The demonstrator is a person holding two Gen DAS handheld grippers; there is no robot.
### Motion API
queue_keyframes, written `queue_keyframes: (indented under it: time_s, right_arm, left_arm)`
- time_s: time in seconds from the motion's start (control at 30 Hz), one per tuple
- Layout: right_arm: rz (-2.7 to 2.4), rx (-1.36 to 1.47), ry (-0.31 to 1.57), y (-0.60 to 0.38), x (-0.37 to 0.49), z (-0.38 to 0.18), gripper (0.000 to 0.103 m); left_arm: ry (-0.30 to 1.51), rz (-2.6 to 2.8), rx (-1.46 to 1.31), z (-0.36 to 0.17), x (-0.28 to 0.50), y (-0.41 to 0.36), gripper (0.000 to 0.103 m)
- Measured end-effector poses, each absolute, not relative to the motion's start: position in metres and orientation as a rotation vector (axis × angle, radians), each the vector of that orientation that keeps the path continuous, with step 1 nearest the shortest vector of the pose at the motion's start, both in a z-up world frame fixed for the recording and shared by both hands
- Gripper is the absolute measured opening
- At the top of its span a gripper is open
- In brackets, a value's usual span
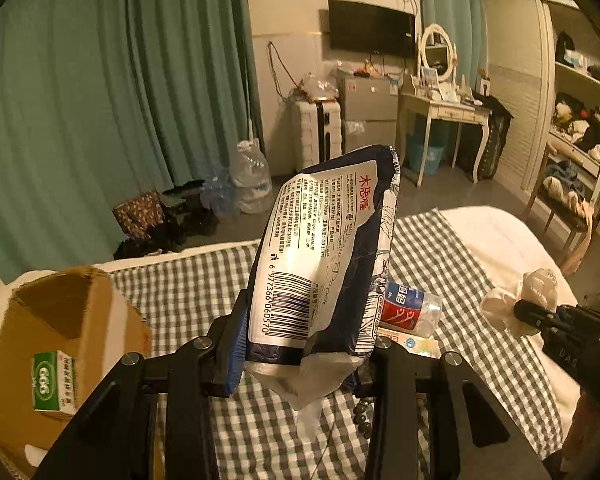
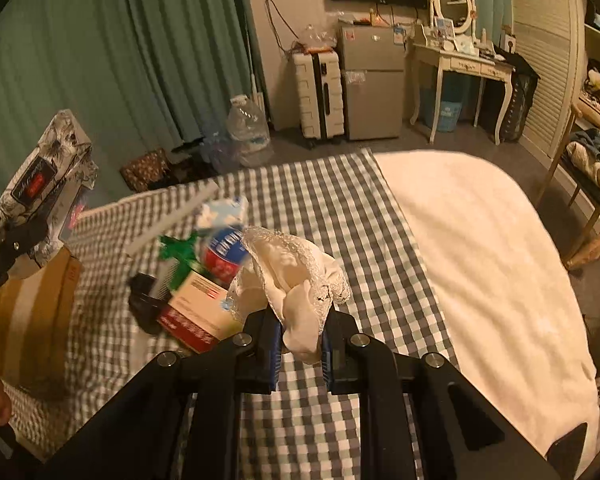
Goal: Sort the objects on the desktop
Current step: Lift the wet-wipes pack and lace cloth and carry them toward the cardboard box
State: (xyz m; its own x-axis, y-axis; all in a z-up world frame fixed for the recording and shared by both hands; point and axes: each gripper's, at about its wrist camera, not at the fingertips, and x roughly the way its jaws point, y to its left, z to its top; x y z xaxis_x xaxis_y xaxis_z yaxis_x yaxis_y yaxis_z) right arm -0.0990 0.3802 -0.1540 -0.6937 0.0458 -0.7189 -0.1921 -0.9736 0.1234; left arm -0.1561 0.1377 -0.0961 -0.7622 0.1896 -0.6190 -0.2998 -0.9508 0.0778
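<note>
One checked cloth (image 2: 340, 208) is covering the left part of the bed, with the white blanket (image 2: 480, 248) lying bare and open to its right, leaving wide room there. One cardboard box (image 1: 60, 320) is standing at the cloth's left edge, open at the top, with a single green-and-white carton (image 1: 54, 380) showing against it in the left wrist view only.

The left gripper (image 1: 300, 360) is clamping one tissue pack (image 1: 324, 248), dark with a white barcode label, lifted upright above the cloth; a tissue is hanging from its lower end. The right gripper (image 2: 300, 344) is pinching one white lace-edged cloth (image 2: 296, 280), its jaws nearly together on the bunched fabric, clear of the bed.

On the cloth between the grippers, one plastic bottle (image 2: 224, 252) with a red and blue label is lying on its side, touching one red-and-white medicine box (image 2: 196, 312). The right wrist view alone is showing one pale comb (image 2: 172, 224), one dark comb (image 2: 148, 296), one green scrap (image 2: 180, 252) and one blue-and-white packet (image 2: 224, 212), all blurred. The left wrist view alone is showing a string of dark beads (image 1: 362, 416) beneath its right finger.
</note>
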Motion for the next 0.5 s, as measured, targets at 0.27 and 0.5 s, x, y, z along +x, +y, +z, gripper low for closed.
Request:
queue_keyframes:
  time_s: [0.27,0.5]
  right_arm:
    - [2.816,-1.099,0.255,0.363,-0.078,-0.121,0.015]
    - [2.857,-1.042,0.214,0.345,-0.065,-0.095,0.015]
  left_arm:
    - [0.202,2.753,-0.887,-0.072,-0.137,0.112,0.039]
    - [0.194,2.780,-0.860,-0.059,-0.120,0.098,0.039]
